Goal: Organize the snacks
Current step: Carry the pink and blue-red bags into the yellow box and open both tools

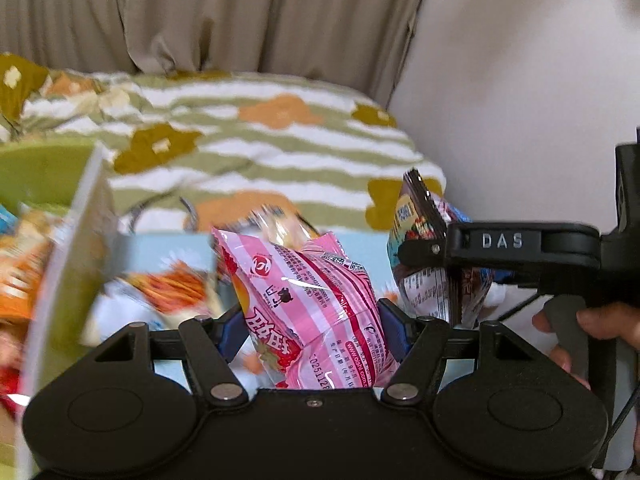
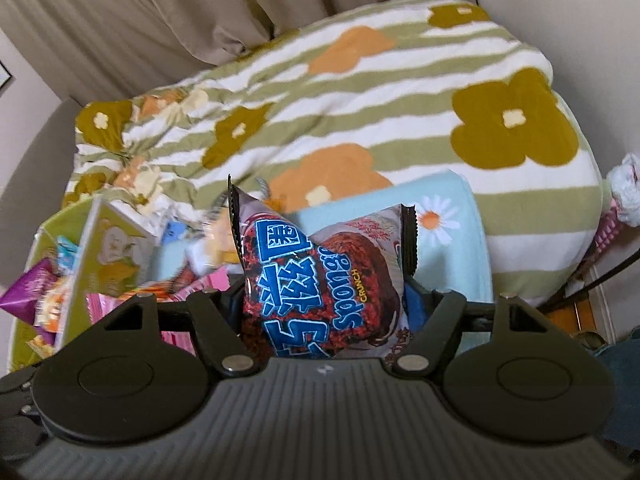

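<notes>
Two packets are gripped: the left gripper (image 1: 310, 330) clamps a pink striped plastic snack packet (image 1: 308, 304), the right gripper (image 2: 326, 304) a brown foil Sponge Crunch bag (image 2: 320, 280) (its wrist view alone shows the label), above a green snack-filled box (image 2: 40, 240).

Open striped blanket (image 2: 360, 92) ahead (green box (image 2: 116, 248) crowding the left).
</notes>
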Tool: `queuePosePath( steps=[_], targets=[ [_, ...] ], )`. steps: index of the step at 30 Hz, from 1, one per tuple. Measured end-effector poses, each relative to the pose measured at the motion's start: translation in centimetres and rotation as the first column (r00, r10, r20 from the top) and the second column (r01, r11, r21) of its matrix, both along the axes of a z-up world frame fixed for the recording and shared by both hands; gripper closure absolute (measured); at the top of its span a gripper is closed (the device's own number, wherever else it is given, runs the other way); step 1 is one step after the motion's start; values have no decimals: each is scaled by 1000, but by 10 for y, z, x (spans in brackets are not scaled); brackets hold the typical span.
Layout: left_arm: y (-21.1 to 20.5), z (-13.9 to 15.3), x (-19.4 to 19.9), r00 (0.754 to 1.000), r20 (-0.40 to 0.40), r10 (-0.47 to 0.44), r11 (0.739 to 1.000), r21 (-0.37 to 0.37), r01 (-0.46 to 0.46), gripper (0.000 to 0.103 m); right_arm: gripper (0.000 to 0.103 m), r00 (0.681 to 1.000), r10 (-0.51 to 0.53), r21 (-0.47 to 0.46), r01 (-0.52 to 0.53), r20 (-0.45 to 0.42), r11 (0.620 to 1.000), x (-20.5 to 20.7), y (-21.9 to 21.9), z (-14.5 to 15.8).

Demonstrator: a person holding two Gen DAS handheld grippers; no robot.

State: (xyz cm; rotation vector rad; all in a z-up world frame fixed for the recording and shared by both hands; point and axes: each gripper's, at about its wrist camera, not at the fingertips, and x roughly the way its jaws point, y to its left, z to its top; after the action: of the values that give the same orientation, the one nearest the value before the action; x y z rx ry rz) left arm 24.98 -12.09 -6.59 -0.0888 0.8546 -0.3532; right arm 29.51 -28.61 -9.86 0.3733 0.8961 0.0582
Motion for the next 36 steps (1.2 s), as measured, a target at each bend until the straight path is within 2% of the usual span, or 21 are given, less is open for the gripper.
queuePosePath(
  steps=[10, 19, 26, 32, 34, 36],
  targets=[
    [106, 69, -15, 986, 140, 87, 996, -23, -85, 32, 16, 987, 62, 15, -65, 151, 998, -7, 96, 75],
    [216, 98, 4, 964, 189, 184, 983, -52, -177, 32, 16, 967, 141, 8, -146, 213, 989, 10, 202, 102],
    [269, 91, 51, 972, 140, 188, 981, -83, -178, 32, 16, 963, 159, -28, -156, 217, 987, 35, 270, 103],
    [292, 74, 87, 979, 93, 182, 982, -59, -177, 30, 16, 973, 150, -49, -143, 175, 988, 56, 308, 89],
    [299, 64, 97, 978, 60, 200, 979, -62, -197, 26, 16, 976, 146, -50, -139, 159, 989, 64, 315, 83],
    [306, 53, 105, 975, 30, 219, 974, -61, -217, 8, 16, 980, 139, -51, -133, 146, 990, 69, 320, 77]
  ],
)
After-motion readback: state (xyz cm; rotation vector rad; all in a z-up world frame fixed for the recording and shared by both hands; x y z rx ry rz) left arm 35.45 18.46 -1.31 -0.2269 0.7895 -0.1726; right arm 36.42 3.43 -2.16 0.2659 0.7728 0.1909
